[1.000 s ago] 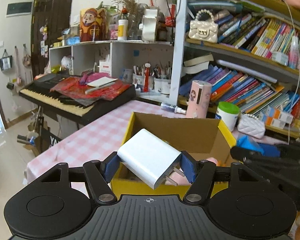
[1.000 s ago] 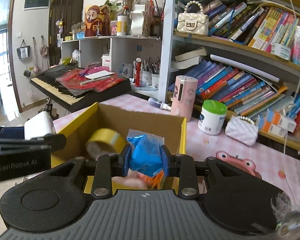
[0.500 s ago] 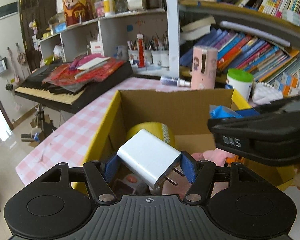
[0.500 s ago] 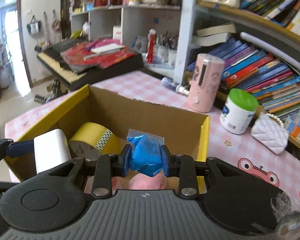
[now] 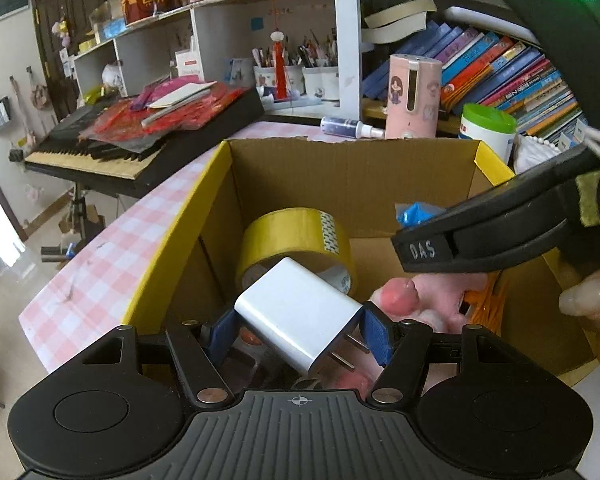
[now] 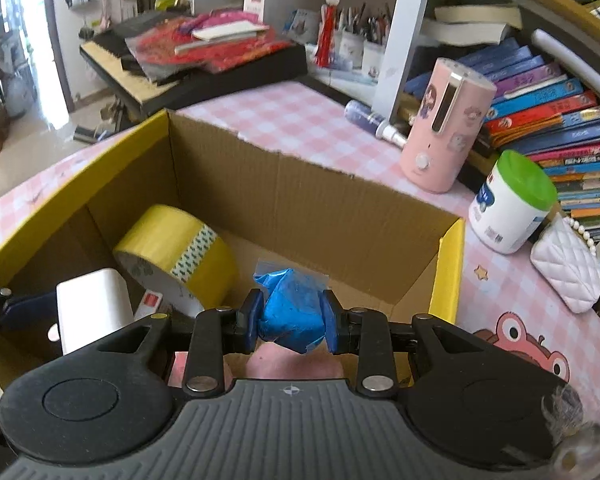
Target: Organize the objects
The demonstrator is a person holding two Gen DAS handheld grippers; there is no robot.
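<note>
Left wrist view: my left gripper pinches a white charger between its blue pads, prongs pointing down and toward me. It hangs over the near left part of the open box, just in front of a yellow tape roll that leans inside. My right gripper squeezes a crumpled blue bag and hangs over the box's middle, right of the charger (the two tools sit close, so they could bump). Below both, something pink lies on the box floor. I judge each item only needs to go straight down and be let go; the charger's long side runs diagonally, toward the tape.
</note>
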